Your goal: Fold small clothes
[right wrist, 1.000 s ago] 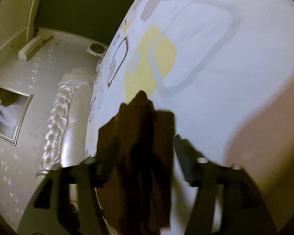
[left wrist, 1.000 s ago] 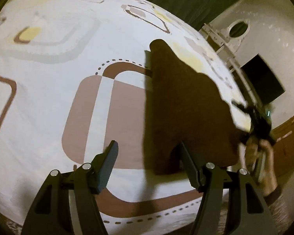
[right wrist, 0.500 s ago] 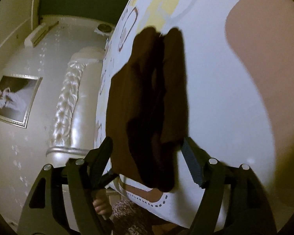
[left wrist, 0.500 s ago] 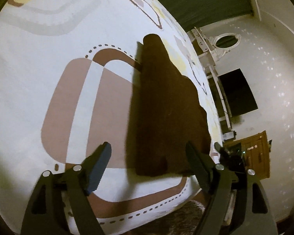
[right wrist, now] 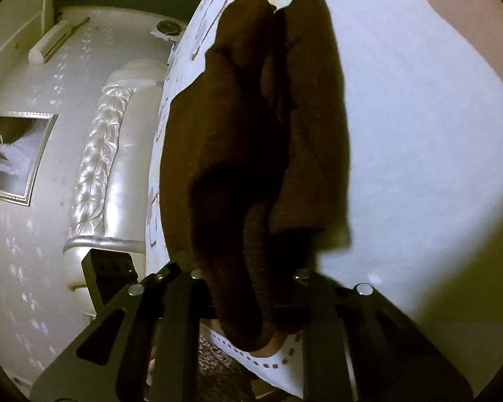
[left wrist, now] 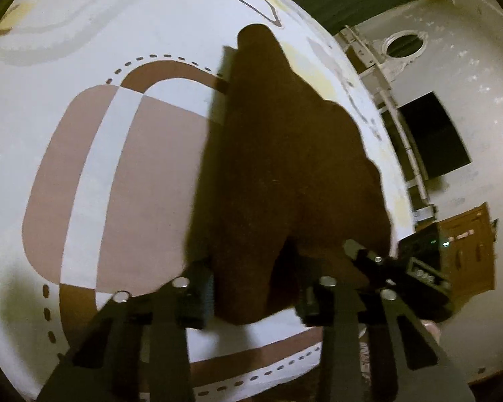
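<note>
The brown garment (left wrist: 285, 174) was laid on the patterned bedsheet (left wrist: 94, 174), near its edge, and pinched by both the left claw (left wrist: 255, 291) and right claw (right wrist: 251, 278). A tufted headboard (right wrist: 97, 167) was seen nearby.

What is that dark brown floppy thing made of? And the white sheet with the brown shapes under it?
The dark brown garment looks like soft knitted or fleecy cloth: matte and fuzzy, sagging into rounded folds. The exact fibre cannot be told. The white patterned bedsheet looks like smooth woven fabric, probably cotton or similar, lying flat and dull with printed brown and yellow shapes.
</note>
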`<control>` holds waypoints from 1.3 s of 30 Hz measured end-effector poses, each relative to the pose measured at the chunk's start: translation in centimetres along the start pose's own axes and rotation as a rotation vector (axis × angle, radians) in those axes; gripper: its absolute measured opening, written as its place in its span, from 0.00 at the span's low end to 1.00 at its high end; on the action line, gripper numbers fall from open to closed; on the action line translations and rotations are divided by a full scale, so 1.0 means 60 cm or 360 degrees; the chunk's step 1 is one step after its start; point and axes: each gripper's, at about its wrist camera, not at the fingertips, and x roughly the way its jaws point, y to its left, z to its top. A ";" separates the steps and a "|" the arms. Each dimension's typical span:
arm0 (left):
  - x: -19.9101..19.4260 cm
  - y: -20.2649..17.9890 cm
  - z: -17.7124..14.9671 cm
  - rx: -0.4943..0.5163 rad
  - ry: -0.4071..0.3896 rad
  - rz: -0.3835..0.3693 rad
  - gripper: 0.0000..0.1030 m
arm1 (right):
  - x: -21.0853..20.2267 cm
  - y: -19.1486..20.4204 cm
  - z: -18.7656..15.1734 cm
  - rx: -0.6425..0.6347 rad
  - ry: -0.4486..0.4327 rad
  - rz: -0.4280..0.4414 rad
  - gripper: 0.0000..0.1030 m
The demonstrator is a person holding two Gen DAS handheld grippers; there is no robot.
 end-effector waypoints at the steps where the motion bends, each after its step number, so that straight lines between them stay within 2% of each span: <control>1: -0.001 -0.001 -0.001 0.0005 -0.0002 0.0013 0.29 | -0.003 -0.001 0.000 -0.0003 0.0002 0.0009 0.13; 4: -0.004 -0.006 -0.004 -0.0002 -0.0003 0.0052 0.23 | -0.006 0.002 0.004 -0.0035 0.0014 -0.0004 0.12; 9: -0.012 -0.017 -0.011 0.0008 -0.0009 0.0113 0.19 | -0.012 0.011 0.008 -0.0087 0.0014 -0.0036 0.12; 20: -0.010 -0.020 -0.017 0.0094 -0.0022 0.0155 0.20 | -0.011 0.001 0.001 -0.0074 -0.0010 -0.0021 0.13; 23: -0.019 -0.030 -0.023 0.0173 -0.0055 0.0219 0.26 | -0.021 0.007 -0.006 -0.0090 -0.0036 -0.0050 0.21; 25: -0.029 -0.037 -0.031 0.0216 -0.0105 0.0303 0.43 | -0.031 0.012 -0.015 -0.0103 -0.0060 -0.0078 0.27; 27: -0.040 -0.042 -0.038 0.0252 -0.0145 0.0371 0.55 | -0.043 0.024 -0.030 -0.0151 -0.0089 -0.0147 0.41; 30: -0.056 -0.044 -0.051 0.0294 -0.0187 0.0468 0.66 | -0.057 0.054 -0.059 -0.0262 -0.0144 -0.0273 0.58; 31: -0.062 -0.043 -0.056 0.0302 -0.0201 0.0498 0.71 | -0.061 0.067 -0.072 -0.0307 -0.0165 -0.0336 0.58; 35: -0.085 -0.046 -0.074 0.0350 -0.0259 0.0635 0.73 | -0.056 0.101 -0.113 -0.0421 -0.0200 -0.0569 0.60; 39: -0.107 -0.053 -0.089 0.0378 -0.0304 0.0716 0.76 | -0.038 0.124 -0.147 -0.0558 -0.0234 -0.0786 0.61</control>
